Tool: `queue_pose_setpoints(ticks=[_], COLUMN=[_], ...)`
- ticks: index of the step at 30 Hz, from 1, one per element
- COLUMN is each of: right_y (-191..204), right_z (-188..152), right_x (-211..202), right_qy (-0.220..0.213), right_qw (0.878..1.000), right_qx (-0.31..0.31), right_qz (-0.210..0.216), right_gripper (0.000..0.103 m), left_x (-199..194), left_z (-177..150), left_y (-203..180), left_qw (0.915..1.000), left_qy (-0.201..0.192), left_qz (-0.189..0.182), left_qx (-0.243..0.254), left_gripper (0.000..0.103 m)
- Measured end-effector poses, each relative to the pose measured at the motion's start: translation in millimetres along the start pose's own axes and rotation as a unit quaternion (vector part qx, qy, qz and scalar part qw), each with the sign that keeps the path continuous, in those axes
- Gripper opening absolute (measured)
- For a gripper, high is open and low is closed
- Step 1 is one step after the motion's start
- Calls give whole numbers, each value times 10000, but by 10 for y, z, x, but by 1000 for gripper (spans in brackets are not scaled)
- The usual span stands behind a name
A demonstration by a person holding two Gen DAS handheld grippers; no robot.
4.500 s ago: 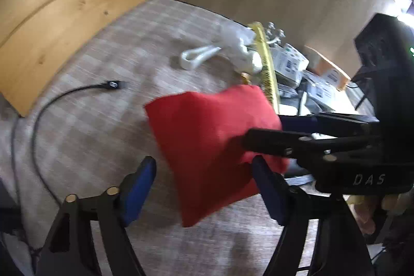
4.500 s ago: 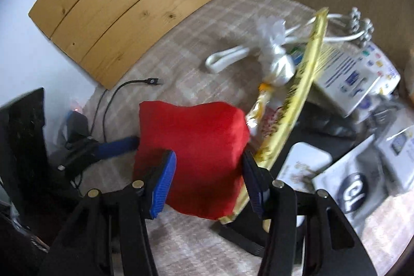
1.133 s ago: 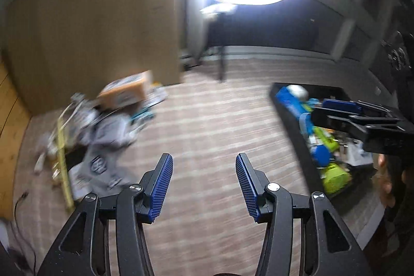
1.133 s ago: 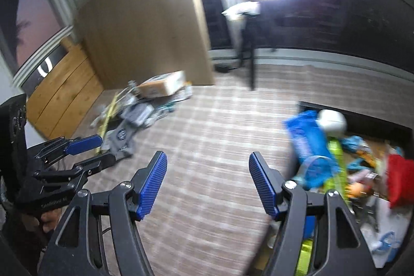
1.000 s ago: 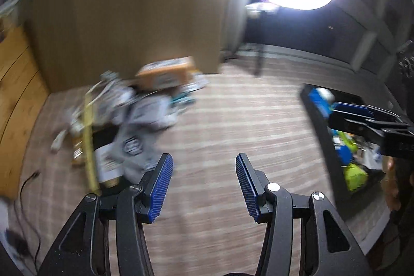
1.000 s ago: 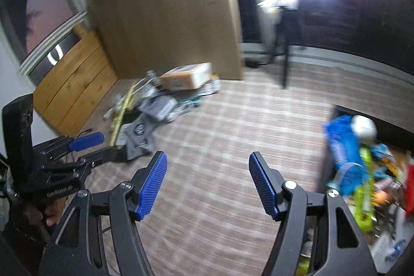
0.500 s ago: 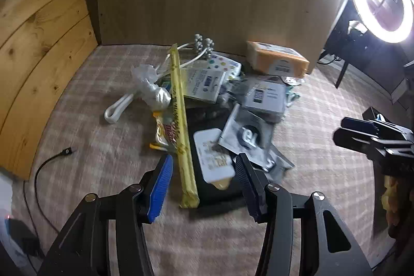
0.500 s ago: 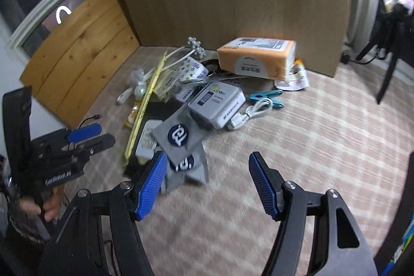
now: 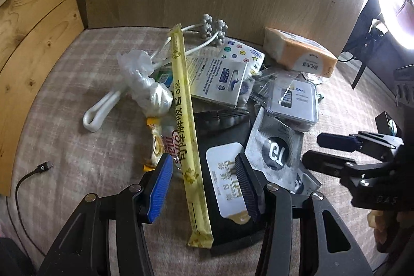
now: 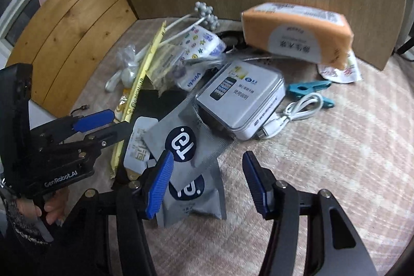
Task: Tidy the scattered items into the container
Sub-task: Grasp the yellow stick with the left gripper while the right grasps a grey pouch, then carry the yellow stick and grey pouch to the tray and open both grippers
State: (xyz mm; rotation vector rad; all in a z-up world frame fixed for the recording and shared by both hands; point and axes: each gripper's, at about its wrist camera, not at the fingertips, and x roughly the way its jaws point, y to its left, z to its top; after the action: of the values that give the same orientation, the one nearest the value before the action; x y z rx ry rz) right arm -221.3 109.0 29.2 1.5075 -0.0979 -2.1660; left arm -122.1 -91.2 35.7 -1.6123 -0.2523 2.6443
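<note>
Our left gripper point(image 9: 203, 183), fingers apart, straddles the long yellow plastic sleeve point(image 9: 185, 120); our right gripper point(image 10: 207, 180), empty, has just been narrowing beside it. Closing carelessly might also snag the black wipes pack point(image 9: 227, 180) underneath.

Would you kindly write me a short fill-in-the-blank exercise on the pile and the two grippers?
1. The long yellow packet lies between the open fingers of the ____ gripper.
2. The tissue pack by the back board is ____ in colour.
3. The coiled white cable lies against a ____ clothes peg.

Missing words: left; orange; teal
</note>
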Motion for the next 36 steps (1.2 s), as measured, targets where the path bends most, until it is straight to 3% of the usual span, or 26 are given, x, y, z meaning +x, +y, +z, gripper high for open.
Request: queue_pose_setpoints(ticks=[8, 13, 19, 21, 23, 36], right_y=[35, 51, 17, -3, 12, 154], right_z=[93, 121, 144, 140, 141, 17], right_x=[193, 281, 311, 273, 239, -309], right_qy=[139, 186, 167, 82, 11, -468], right_qw=[9997, 9993, 9989, 9984, 9985, 9975], right_qx=[93, 153, 254, 302, 271, -346], right_qz=[187, 282, 363, 466, 476, 392], right_gripper=[53, 39, 17, 11, 4, 1], left_x=[129, 227, 274, 255, 238, -167], left_z=[30, 96, 132, 135, 131, 53], left_y=[59, 119, 143, 142, 145, 137], left_qw=[9999, 9997, 9989, 9992, 9994, 9989], left_qy=[107, 176, 217, 166, 127, -306], left_qz=[6, -104, -272, -194, -147, -39], left_qx=[-27, -165, -307, -292, -281, -356], left_gripper=[47, 44, 24, 12, 10, 10])
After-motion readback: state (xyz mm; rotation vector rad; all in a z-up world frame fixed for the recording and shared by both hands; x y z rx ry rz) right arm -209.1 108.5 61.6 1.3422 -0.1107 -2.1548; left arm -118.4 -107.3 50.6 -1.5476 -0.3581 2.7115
